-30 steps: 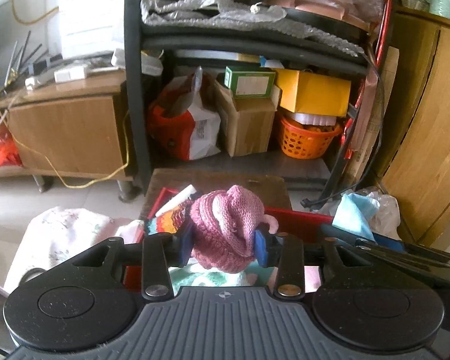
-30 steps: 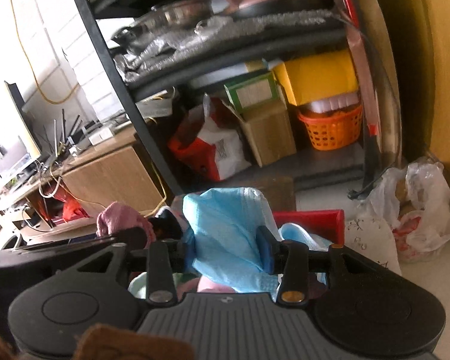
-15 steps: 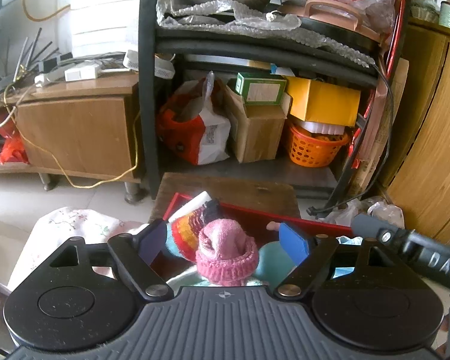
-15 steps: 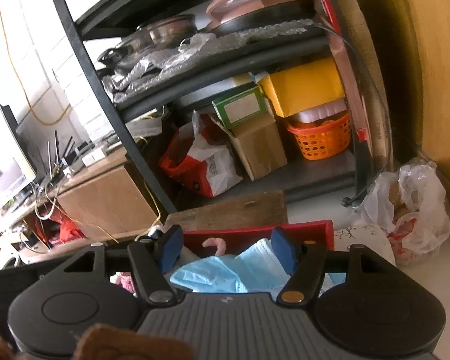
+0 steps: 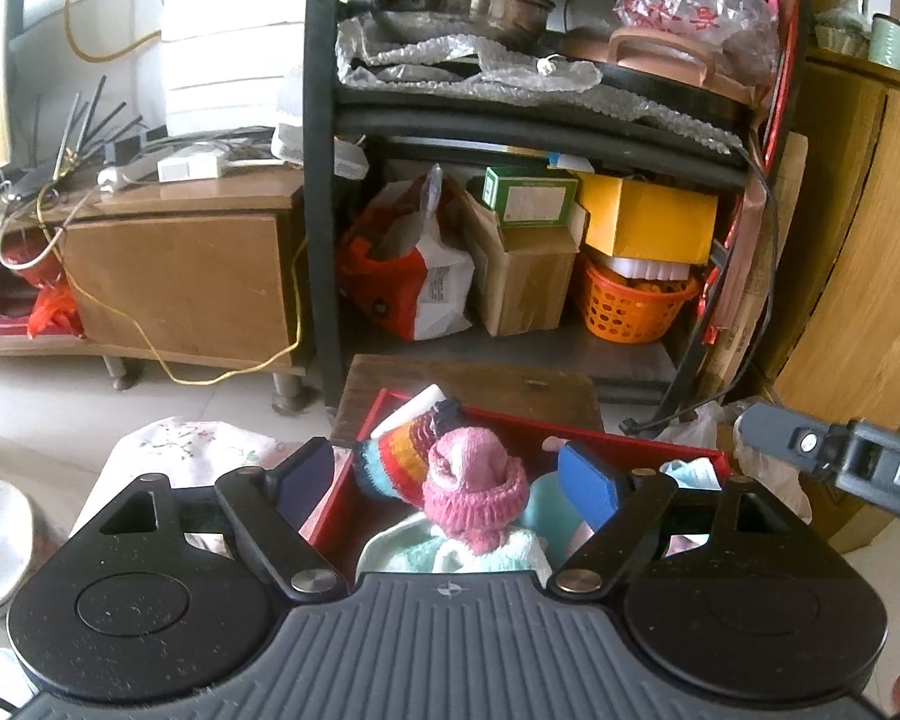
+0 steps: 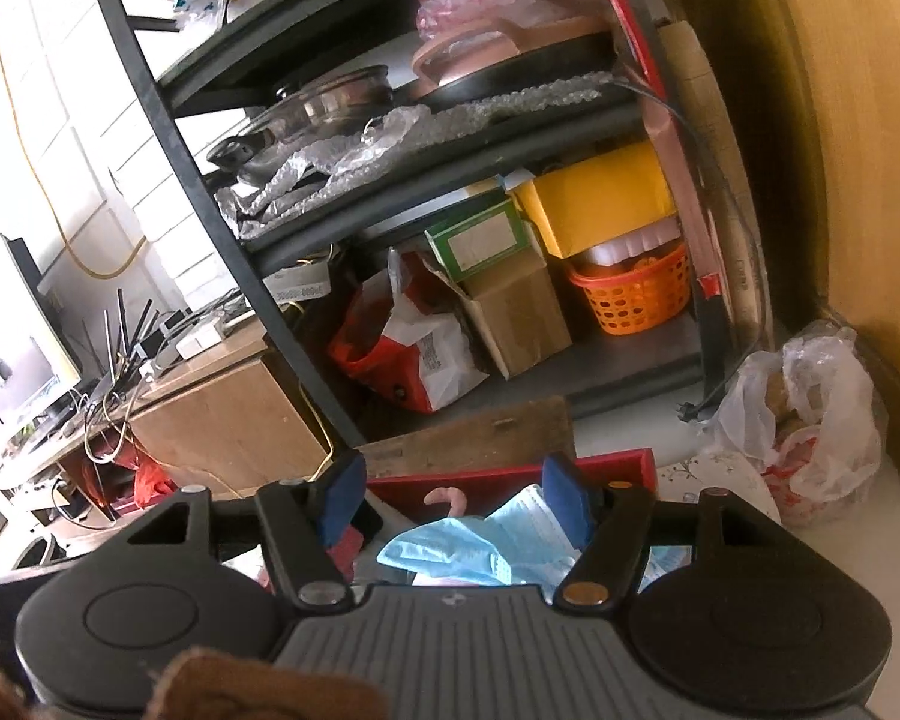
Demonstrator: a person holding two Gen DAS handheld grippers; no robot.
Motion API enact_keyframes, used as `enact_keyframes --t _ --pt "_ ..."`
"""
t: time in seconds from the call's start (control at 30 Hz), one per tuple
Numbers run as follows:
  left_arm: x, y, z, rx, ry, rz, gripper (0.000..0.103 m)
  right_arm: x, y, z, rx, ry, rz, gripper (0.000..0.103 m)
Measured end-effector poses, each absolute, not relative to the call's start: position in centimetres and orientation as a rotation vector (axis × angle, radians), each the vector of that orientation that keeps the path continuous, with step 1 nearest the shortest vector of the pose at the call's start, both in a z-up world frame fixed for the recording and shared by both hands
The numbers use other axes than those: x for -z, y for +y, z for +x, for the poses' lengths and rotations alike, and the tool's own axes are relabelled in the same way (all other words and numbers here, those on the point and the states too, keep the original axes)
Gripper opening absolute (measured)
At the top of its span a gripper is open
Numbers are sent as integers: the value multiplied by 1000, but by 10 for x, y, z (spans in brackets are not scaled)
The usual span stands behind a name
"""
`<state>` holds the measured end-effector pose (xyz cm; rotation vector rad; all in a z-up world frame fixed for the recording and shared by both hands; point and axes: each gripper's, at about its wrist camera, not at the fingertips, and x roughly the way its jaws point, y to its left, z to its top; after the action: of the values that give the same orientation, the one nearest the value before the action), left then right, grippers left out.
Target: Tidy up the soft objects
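A pink knit hat (image 5: 474, 489) lies in the red box (image 5: 636, 435), on top of a pale green and white knit piece (image 5: 450, 549), next to a striped knit item (image 5: 393, 462). My left gripper (image 5: 447, 480) is open above the box, its blue pads apart on either side of the hat. In the right wrist view a light blue face mask (image 6: 486, 546) lies in the same red box (image 6: 510, 477). My right gripper (image 6: 453, 501) is open above the mask and holds nothing.
The box sits on a wooden stool (image 5: 480, 381) in front of a black shelf rack (image 5: 321, 180) with bags, cartons and an orange basket (image 5: 633, 306). A wooden cabinet (image 5: 858, 300) stands right. A floral cloth (image 5: 186, 450) lies left, plastic bags (image 6: 810, 414) right.
Both grippers have opened. The left let go of the pink knit hat and the right let go of the blue mask; both items now lie in the red box.
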<state>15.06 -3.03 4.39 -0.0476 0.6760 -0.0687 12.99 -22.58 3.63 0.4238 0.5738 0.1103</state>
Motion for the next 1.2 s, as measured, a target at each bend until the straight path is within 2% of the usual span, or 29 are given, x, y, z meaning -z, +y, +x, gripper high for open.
enact_keyframes --t 0.33,0.73,1.2 --pt "-51 -27 101 77 673 -54 80 -62 -231 77 -71 541 362 37" --pt "-64 -23 32 88 609 -15 83 -72 -220 -14 -102 475 381 38" --pt "-72 -9 -20 95 565 -23 85 -77 -198 -76 -94 391 357 43"
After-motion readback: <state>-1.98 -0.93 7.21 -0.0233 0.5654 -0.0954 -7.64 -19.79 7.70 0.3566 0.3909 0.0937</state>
